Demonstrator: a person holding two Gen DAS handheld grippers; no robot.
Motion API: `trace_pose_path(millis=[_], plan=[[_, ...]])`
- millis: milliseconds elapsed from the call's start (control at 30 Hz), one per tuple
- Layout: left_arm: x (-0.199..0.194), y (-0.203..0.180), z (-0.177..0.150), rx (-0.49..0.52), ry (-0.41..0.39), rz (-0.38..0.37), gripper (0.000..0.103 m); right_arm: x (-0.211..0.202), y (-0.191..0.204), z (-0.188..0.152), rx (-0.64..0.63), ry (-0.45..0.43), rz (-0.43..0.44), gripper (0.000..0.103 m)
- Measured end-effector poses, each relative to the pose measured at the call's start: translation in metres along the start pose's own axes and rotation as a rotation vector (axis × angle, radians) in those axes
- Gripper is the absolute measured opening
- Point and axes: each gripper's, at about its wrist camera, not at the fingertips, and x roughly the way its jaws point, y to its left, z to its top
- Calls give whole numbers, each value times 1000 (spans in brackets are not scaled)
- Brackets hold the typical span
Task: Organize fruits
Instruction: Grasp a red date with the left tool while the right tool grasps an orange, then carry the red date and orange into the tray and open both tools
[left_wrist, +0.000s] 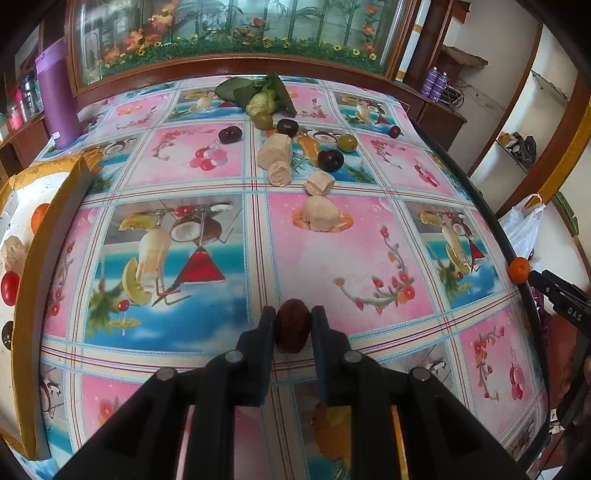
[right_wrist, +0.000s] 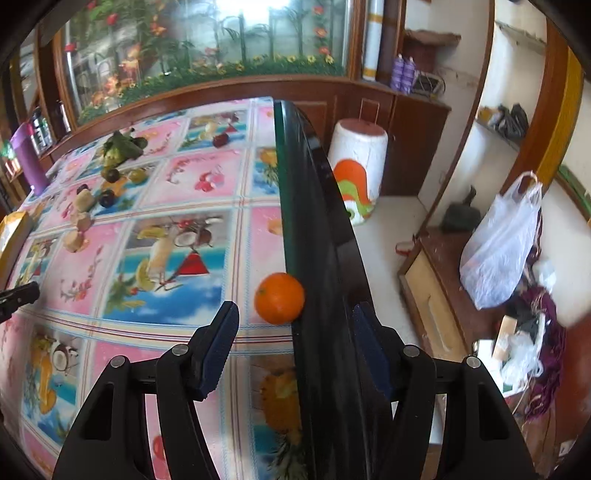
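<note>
My left gripper (left_wrist: 293, 314) is shut on a dark red-brown oval fruit (left_wrist: 293, 328), held just above the fruit-print tablecloth (left_wrist: 332, 266). My right gripper (right_wrist: 294, 308) is open at the table's right edge, also seen as a dark finger (left_wrist: 561, 295) at the right of the left wrist view. An orange (right_wrist: 279, 298) lies just beyond its fingertips against the dark table edge (right_wrist: 317, 221), untouched. That orange (left_wrist: 519, 270) shows small in the left wrist view. Dark plums (left_wrist: 330, 158), green fruits (left_wrist: 347, 142) and beige chunks (left_wrist: 275, 149) lie at the far middle.
A yellow-rimmed box (left_wrist: 55, 240) at the left holds an orange (left_wrist: 38, 218), a tomato (left_wrist: 9, 288) and other pieces. A leafy green fruit (left_wrist: 262, 99) lies far back; a purple roll (left_wrist: 57, 96) stands at the far left. Off the table's right are a white plastic bag (right_wrist: 502, 243) and floor clutter.
</note>
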Motion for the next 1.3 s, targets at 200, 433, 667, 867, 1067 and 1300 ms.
trace_pose_path(millis=[200,433,667,867,1067,1300], plan=[[-3,-1,-4,5,5,-4,22,14,6,6,-21,15,29,58],[-6,11,-8,-27,11,-11,22,23,15,6,-92,26,-2,33],[-16,26,-15,-62,7,-13,22,-1,41,4,-119,-20,59,33],[-36,40,-23,-81,-17,-7,22,-15,105,-6,-178,-21,201,33],[-60,61,-35,-100,-45,23,22,-19,170,-16,-262,-4,287,33],[-86,97,-47,-144,-76,75,22,-25,233,-19,-338,7,361,33]])
